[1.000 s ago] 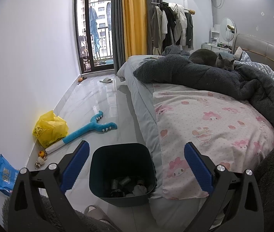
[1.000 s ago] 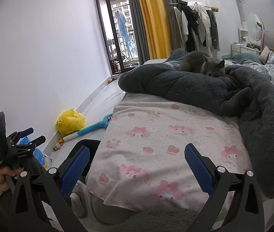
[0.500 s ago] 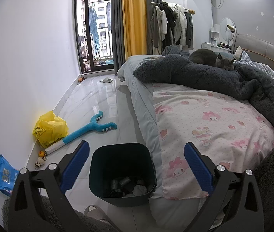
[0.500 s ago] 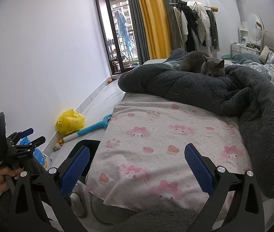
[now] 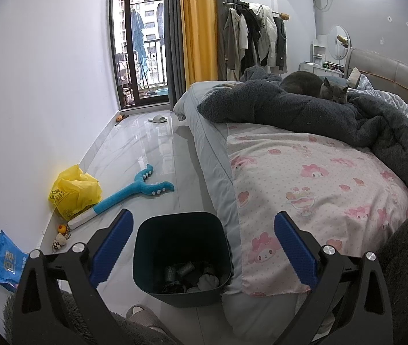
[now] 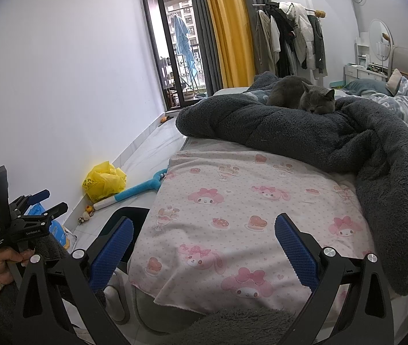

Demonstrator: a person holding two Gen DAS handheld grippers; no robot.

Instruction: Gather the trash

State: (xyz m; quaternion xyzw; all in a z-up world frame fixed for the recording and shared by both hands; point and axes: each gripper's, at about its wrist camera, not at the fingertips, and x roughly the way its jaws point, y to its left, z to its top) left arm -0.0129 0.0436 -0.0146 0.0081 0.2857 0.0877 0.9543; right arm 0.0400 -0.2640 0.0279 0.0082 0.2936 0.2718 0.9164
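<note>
Against the left wall, a blue wipes packet (image 5: pixel 6 261) is lying flat on the tiles, and just past it a crumpled yellow plastic bag (image 5: pixel 73 192) is slumped at the skirting, both likely candidates for collection. Beside the bag, a blue plush cat wand (image 5: pixel 130 194) is sprawled across the floor, and small toys (image 5: pixel 61 236) are scattered near its handle. Centre frame, the dark bin (image 5: pixel 181 256) is parked tight against the bed (image 5: pixel 218 172), with some rubbish seen at its bottom. Above it the left gripper (image 5: pixel 203 247) is held with fingers spread wide and nothing between them, seemingly lined up over the bin. Further right, the right gripper (image 6: pixel 204 248) is poised over the pink patterned sheet (image 6: pixel 247 201), jaws equally wide and empty. On the grey blanket (image 6: pixel 304 135), a grey cat (image 6: pixel 304 96) is curled, undisturbed.
</note>
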